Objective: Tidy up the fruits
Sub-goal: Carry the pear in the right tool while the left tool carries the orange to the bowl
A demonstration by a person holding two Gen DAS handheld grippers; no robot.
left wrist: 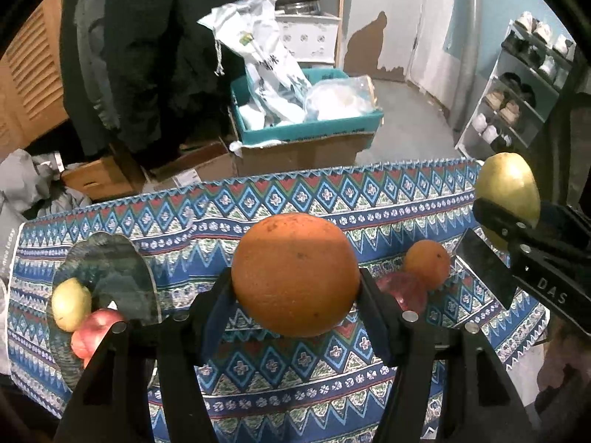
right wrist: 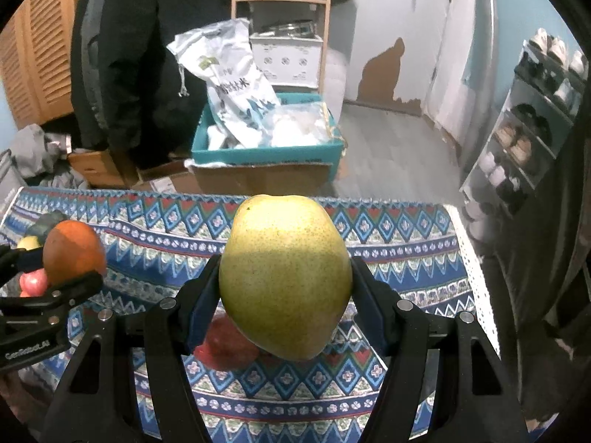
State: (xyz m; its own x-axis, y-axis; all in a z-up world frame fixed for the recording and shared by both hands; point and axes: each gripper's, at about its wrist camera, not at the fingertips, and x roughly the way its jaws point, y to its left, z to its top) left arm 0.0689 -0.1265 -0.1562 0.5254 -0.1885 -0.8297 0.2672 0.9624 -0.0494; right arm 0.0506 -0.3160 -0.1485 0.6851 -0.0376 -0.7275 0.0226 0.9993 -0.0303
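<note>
The big orange (left wrist: pixel 295 275) sits clamped between the two fingers of my left hand-held gripper (left wrist: pixel 295 295), lifted clear above the patterned cloth (left wrist: pixel 332 199) that covers the worktop. My right hand-held gripper (right wrist: pixel 286 291) is closed on a yellow-green pear (right wrist: pixel 284 277), its pads pressing the fruit's two sides, and it too hangs above the cloth rather than resting on it. From the left camera the pear shows at the far right edge, gripped in the black jaws of the other tool. On the cloth to the right of my orange lie a smaller orange (left wrist: pixel 426 264) and a red apple (left wrist: pixel 400 291), touching each other, the apple nearer to me. From the right camera that red apple shows just under the pear. To the left stands a dark glass plate (left wrist: pixel 110 269) with a wavy rim, holding a second pear (left wrist: pixel 70 304) and another red apple (left wrist: pixel 96 332) side by side at its near edge. Past the far edge of the worktop a teal box (left wrist: pixel 310 125) filled with white plastic bags (left wrist: pixel 266 62) sits on brown cardboard boxes (left wrist: pixel 295 151), beside dark coats (left wrist: pixel 140 55) hanging at the left. A shoe rack (left wrist: pixel 517 88) stands against the right wall.
</note>
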